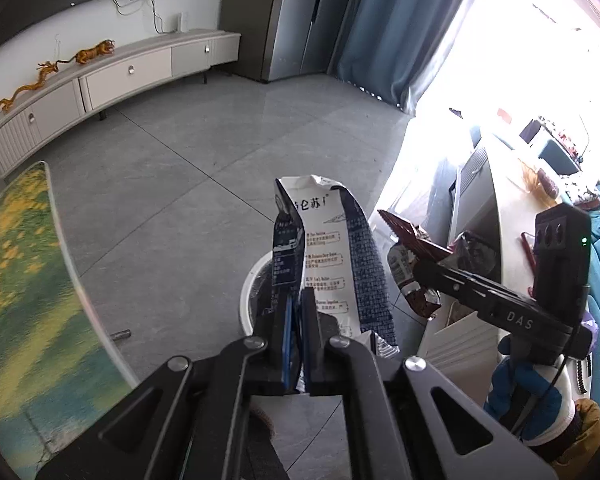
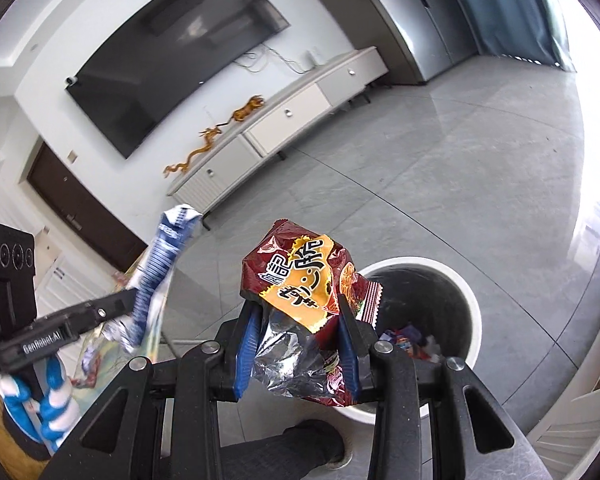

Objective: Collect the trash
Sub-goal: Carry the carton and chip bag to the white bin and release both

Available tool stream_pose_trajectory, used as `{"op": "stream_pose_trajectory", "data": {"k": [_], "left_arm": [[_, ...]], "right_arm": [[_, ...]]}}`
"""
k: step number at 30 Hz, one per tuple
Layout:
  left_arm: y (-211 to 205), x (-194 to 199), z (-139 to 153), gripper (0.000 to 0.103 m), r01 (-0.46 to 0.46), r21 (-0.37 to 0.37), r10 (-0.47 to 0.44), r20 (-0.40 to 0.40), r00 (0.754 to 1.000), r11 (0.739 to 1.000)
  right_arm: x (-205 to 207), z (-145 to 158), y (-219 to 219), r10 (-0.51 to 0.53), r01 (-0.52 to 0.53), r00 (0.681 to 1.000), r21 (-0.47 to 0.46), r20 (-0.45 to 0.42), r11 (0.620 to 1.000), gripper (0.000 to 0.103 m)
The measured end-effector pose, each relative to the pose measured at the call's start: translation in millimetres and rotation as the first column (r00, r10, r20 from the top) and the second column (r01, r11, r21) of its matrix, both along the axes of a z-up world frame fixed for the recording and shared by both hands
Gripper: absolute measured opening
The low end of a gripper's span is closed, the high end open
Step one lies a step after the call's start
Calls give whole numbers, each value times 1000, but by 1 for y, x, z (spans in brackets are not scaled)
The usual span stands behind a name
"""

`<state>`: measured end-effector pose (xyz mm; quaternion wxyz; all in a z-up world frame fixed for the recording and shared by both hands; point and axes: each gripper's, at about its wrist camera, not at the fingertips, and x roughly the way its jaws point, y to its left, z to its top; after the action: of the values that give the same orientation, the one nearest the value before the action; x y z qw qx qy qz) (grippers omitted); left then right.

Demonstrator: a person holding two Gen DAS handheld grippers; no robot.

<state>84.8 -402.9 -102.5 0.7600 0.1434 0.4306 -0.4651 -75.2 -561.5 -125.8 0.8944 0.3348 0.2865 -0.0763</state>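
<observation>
The left claw (image 1: 296,316) pinches a flattened white-and-blue milk carton (image 1: 328,256) above the white round trash bin (image 2: 470,300). The right claw (image 2: 300,344) grips a crumpled red snack bag (image 2: 304,280) beside the bin's rim. Colourful wrappers (image 2: 404,340) lie inside on the dark liner.

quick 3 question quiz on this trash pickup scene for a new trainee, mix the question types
1. True or false: the left gripper is shut on the flattened milk carton.
2. What does the right gripper hold? A) bottle B) snack bag C) nothing
3. Fill in: the white trash bin already holds some ____.

Key: 1 true; 2 B; 3 wrappers.
</observation>
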Motion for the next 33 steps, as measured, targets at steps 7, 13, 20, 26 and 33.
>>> {"op": "stream_pose_trajectory", "data": {"k": [7, 13, 20, 26, 33], "left_arm": [[-42, 10, -37, 4, -9, 46, 12, -64, 998, 999], [-61, 20, -60, 5, -31, 62, 39, -124, 992, 998], [-57, 28, -67, 6, -61, 43, 67, -172, 983, 997], [-41, 28, -52, 6, -85, 13, 86, -158, 984, 996], [-12, 20, -22, 6, -110, -29, 105, -129, 986, 994]], "right_arm": [[8, -17, -18, -53, 54, 998, 29, -38, 998, 39], [10, -29, -23, -98, 101, 992, 35, -79, 994, 53], [15, -33, -25, -115, 120, 988, 34, -107, 992, 59], [18, -36, -21, -115, 121, 985, 36, -129, 992, 61], [20, -30, -13, -111, 115, 985, 21, -131, 993, 63]]}}
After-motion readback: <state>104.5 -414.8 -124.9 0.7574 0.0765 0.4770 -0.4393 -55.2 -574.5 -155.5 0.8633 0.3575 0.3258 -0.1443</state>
